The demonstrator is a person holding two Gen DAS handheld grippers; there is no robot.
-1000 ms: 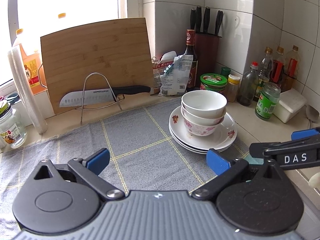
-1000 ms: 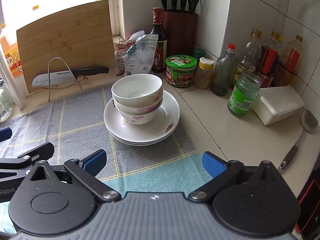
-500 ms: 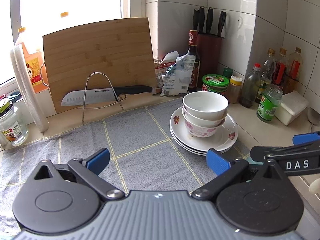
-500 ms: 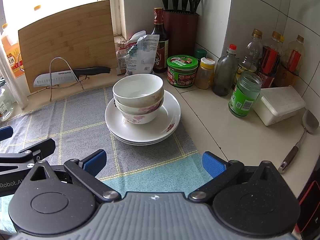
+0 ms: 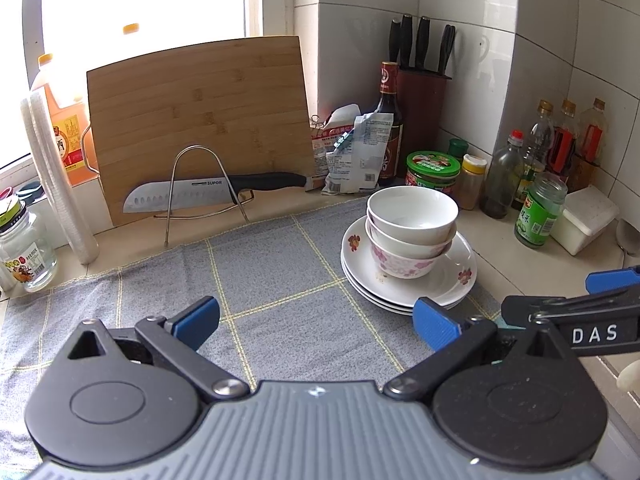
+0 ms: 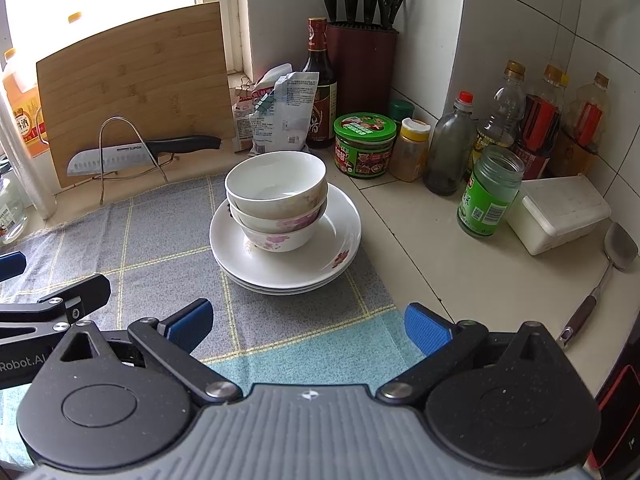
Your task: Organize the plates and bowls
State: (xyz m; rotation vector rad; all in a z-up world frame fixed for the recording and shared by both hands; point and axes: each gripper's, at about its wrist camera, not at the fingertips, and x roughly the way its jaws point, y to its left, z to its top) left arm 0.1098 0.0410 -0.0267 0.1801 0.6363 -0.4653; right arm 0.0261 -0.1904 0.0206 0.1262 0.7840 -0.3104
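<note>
Right wrist view: bowls [image 6: 276,196] hide plates' [image 6: 340,236] centre; lower plates mostly hidden.

The left gripper [image 5: 316,320] is held level, jaws spread wide, nothing gripped; the right gripper [image 6: 308,324] is held alongside, likewise spread wide and empty.

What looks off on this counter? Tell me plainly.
Little stands out. The bowls sit nested on the stacked plates, slightly off-centre toward the back left. A brownish speck marks the top plate beside the lowest bowl in the left view. Nothing looks spilled or broken.
</note>
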